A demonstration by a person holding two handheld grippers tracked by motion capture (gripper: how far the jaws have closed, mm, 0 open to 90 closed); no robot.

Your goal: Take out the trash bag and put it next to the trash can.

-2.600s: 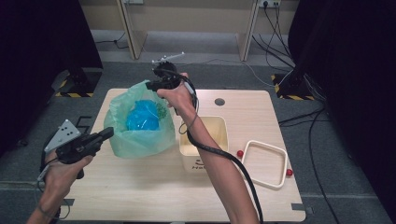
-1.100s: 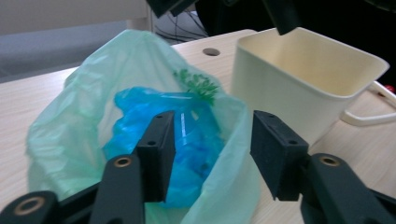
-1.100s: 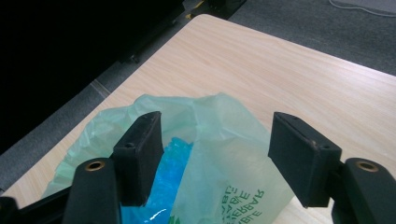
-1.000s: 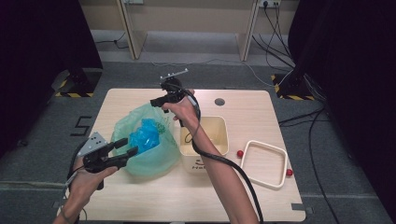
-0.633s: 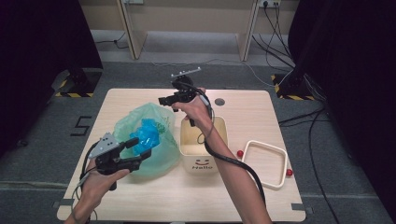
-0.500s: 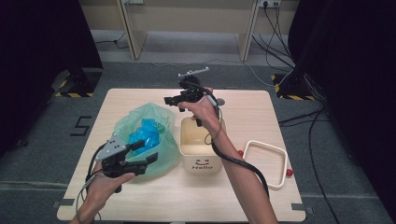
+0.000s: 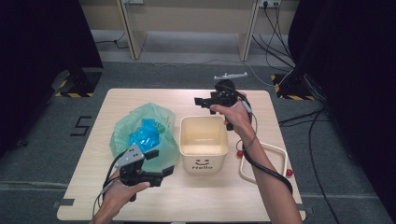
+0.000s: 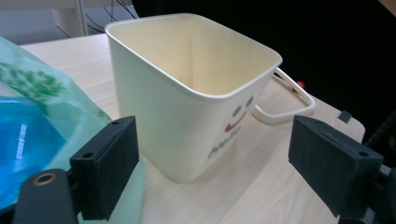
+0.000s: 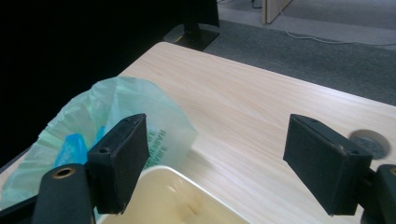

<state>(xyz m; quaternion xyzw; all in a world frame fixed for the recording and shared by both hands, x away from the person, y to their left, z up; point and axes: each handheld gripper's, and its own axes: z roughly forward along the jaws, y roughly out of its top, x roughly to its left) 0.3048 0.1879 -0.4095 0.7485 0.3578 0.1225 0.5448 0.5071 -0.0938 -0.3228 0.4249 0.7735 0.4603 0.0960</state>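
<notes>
Your left hand-held gripper (image 7: pixel 167 171) sits low over the near part of the worktop (image 7: pixel 275 196), jaws spread wide and holding nothing; they have just been opening, and nothing lies between the pads. Straight ahead of it stands the cream bin (image 8: pixel 196 93) with the smiley face, upright and with nothing visible inside. Pressed against the gripper's left jaw is the green bag (image 8: pixel 42 121) with something blue inside. In the high view the bag (image 7: pixel 140 135) lies slumped on the worktop, touching or just beside the bin's wall (image 7: pixel 203 161); which of the two, you cannot tell. Your right hand-held gripper (image 7: pixel 198 101) hovers beyond the bin's far rim, jaws also wide and bare, having just been opening too; from its own view the bin's rim (image 9: pixel 187 186) is below and the bag (image 9: pixel 116 116) lies off its left jaw. A cream rectangular frame (image 7: pixel 264 161) with red knobs lies beside the bin on the side away from the bag, clear of the work. The step in hand looks like regripping the bag to get it to the bin. Do it well: take the film at the gathered top edge, not the bulging middle, and one gripper on each side of the mouth. Close fully on a fold, since thin plastic slips. Lift before moving sideways, so the bag does not drag the light bin.
</notes>
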